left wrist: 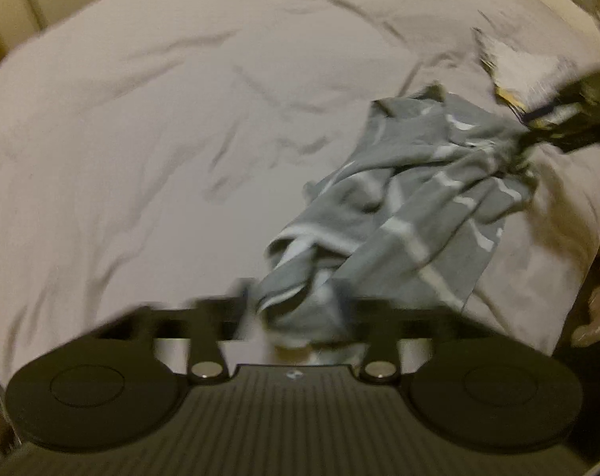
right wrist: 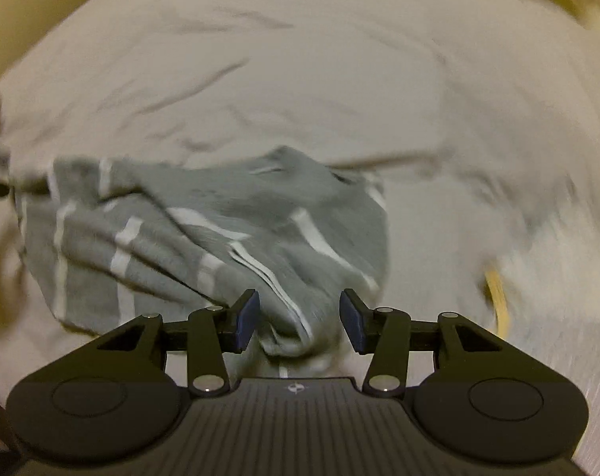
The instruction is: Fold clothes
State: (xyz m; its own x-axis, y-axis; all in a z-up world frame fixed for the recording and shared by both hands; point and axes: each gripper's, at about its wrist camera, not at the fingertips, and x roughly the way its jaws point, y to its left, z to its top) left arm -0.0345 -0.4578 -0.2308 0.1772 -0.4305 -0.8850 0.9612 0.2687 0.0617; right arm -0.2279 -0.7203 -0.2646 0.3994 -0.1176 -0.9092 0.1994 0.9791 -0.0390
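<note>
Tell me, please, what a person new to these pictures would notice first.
First the grey garment with white stripes, crumpled in the middle of the pale wrinkled bed sheet. Next, the right gripper, open, with a fold of the garment between its blue pads. In the left wrist view, the left gripper is blurred, cloth bunched between its fingers.

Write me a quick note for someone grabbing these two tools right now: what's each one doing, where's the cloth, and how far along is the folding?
Left tool: blurred by motion; the grey striped cloth bunches between its fingers, but whether it is gripped cannot be told.
Right tool: open, blue pads apart, a rumpled edge of the cloth lying between them, not pinched.
Cloth: crumpled in a heap on the pale bed sheet. A white item with a yellow edge lies to the right of it.
Done: no neat fold visible.
Left: probably spread the cloth flat first, then fold it.
</note>
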